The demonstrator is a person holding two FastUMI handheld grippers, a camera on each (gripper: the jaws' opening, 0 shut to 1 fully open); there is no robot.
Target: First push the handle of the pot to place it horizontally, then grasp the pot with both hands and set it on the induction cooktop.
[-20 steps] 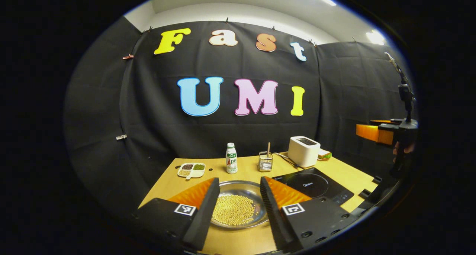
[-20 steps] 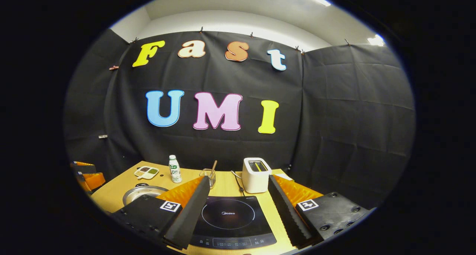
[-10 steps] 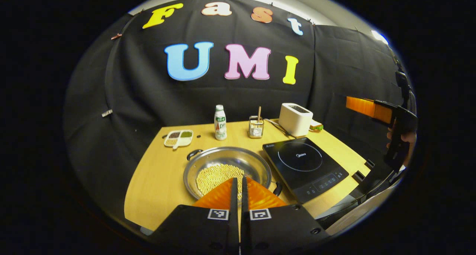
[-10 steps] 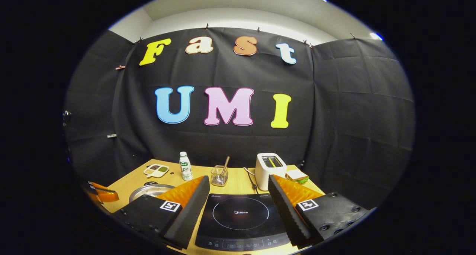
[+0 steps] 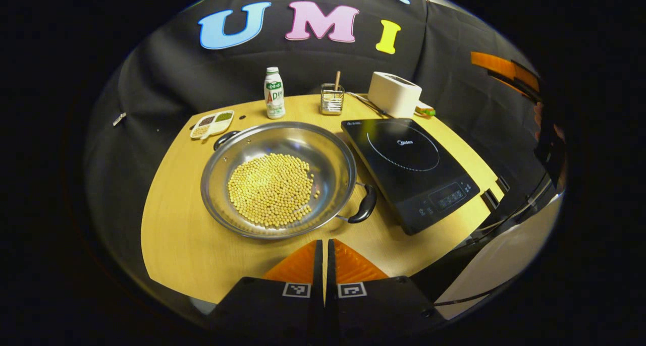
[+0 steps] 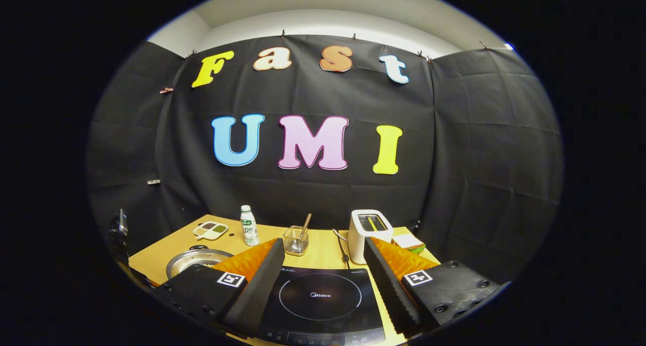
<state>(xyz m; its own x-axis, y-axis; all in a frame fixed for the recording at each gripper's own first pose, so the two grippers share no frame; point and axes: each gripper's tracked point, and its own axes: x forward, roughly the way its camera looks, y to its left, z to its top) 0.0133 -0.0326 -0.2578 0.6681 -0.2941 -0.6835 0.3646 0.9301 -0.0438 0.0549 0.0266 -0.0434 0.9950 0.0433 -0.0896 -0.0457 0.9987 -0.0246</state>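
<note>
Pot [image 5: 275, 179]: shiny shallow steel pan on the desk [image 5: 176, 235], just left of the induction cooktop [image 5: 409, 172]; handles sit diagonal, so the push step looks not done.
Left tool [image 5: 323, 257]: fingers pressed together, empty, hovering near the pot's front rim.
Right tool [image 6: 318, 280]: jaws wide apart, empty, above the cooktop.
Risk: near handle [image 5: 364, 205], a smooth black curved loop, could slip off the tip; a jerky push would scatter the small round beans [image 5: 271, 188].
Risk 2: glossy glass top, so the pot may skid.
</note>
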